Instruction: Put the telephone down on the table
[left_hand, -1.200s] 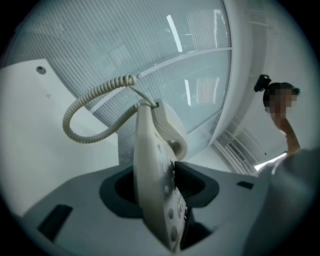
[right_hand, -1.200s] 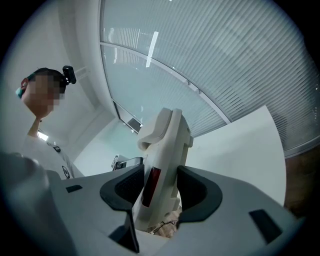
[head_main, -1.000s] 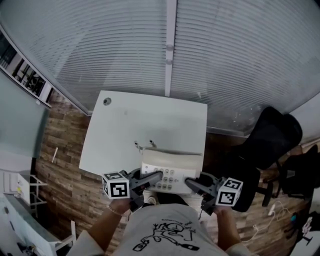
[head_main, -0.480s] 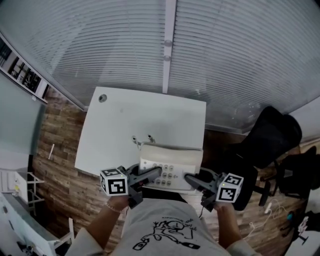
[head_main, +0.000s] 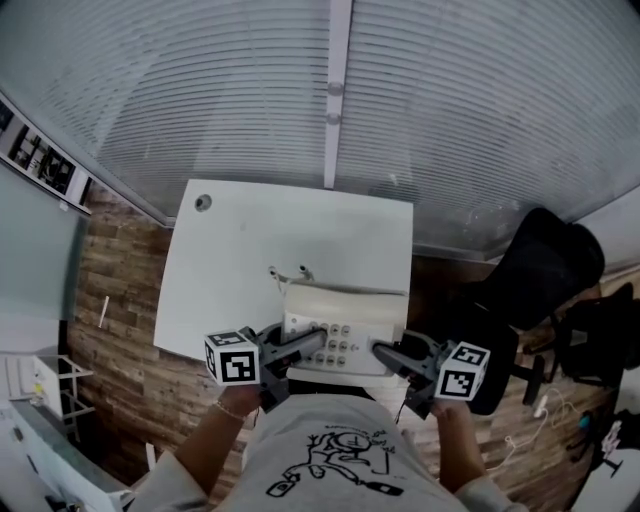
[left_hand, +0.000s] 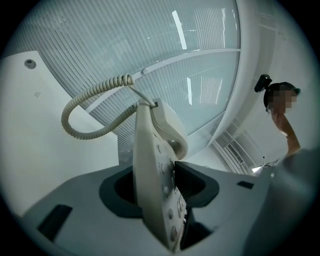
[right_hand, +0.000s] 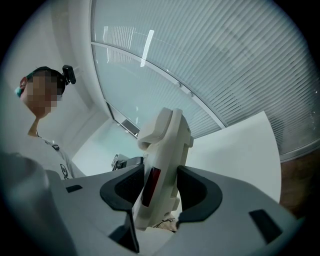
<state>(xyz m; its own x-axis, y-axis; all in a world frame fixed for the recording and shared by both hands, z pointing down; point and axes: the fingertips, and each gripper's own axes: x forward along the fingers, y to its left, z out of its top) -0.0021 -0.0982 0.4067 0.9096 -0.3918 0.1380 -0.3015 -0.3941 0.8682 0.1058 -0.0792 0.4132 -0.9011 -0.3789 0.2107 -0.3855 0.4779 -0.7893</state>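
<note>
Left hand-held gripper (head_main: 312, 345) and right hand-held gripper (head_main: 383, 350) each clamp one side of telephone (head_main: 345, 318), likely for level set-down on bench (head_main: 250, 250).

The head view looks steeply down on the table (head_main: 260, 240); the 2 gripper views look close along their jaws, sharing the telephone (left_hand: 152, 165).

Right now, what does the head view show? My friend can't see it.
Seen from above, a person holds a cream plastic corded telephone between the left gripper and the right gripper, at the near edge of a white rectangular table. A black office chair stands to the right on a brown wooden floor.
</note>
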